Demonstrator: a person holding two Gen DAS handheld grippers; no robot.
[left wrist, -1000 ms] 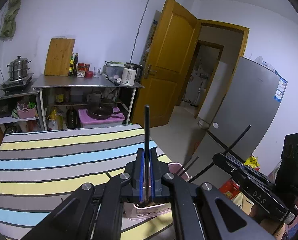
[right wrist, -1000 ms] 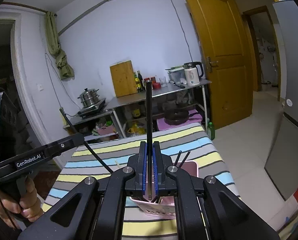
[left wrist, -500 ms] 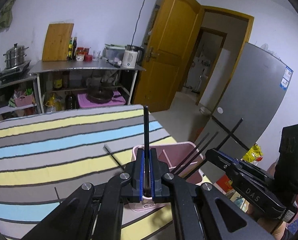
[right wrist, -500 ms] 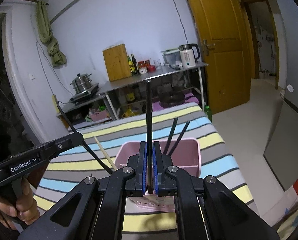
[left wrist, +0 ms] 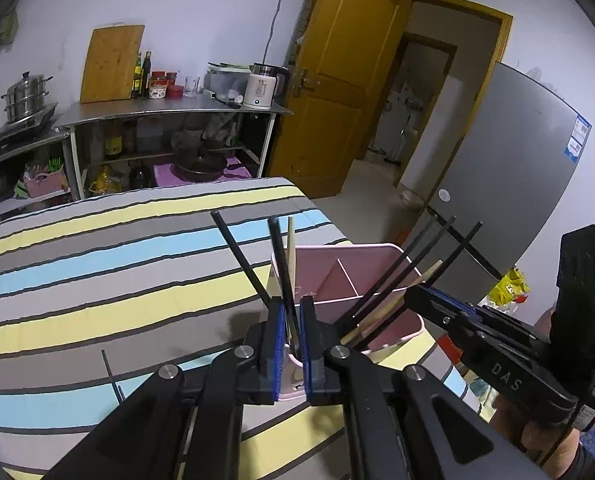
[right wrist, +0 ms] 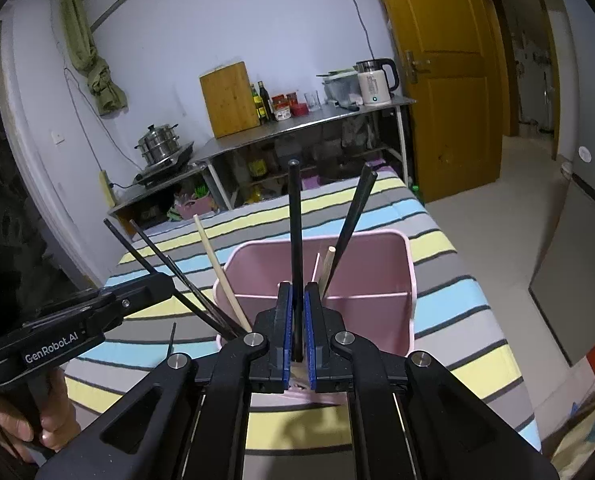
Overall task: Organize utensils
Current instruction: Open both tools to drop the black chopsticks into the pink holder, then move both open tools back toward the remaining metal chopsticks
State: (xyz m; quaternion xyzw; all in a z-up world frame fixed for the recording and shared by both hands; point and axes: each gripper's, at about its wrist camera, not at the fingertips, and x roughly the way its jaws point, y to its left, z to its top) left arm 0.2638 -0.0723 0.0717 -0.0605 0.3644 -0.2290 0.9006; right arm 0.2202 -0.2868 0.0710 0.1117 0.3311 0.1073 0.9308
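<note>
The left hand-held gripper (left wrist: 290,334) has just been easing apart, a black chopstick (left wrist: 280,264) standing loose between its blue pads (left wrist: 278,344); the right hand-held gripper (right wrist: 297,330) has likewise been opening around another black chopstick (right wrist: 295,240); both chopsticks reach down into the pink divided utensil holder (right wrist: 377,248) on the striped worktop (left wrist: 97,264); one dark chopstick (left wrist: 111,374) lies on the cloth beside it.

Both tongs are matte black with blue pads and silver screws; left tongs (left wrist: 291,334) marked "GenRobot.AI", right tongs (right wrist: 297,330) marked "DAS".
</note>
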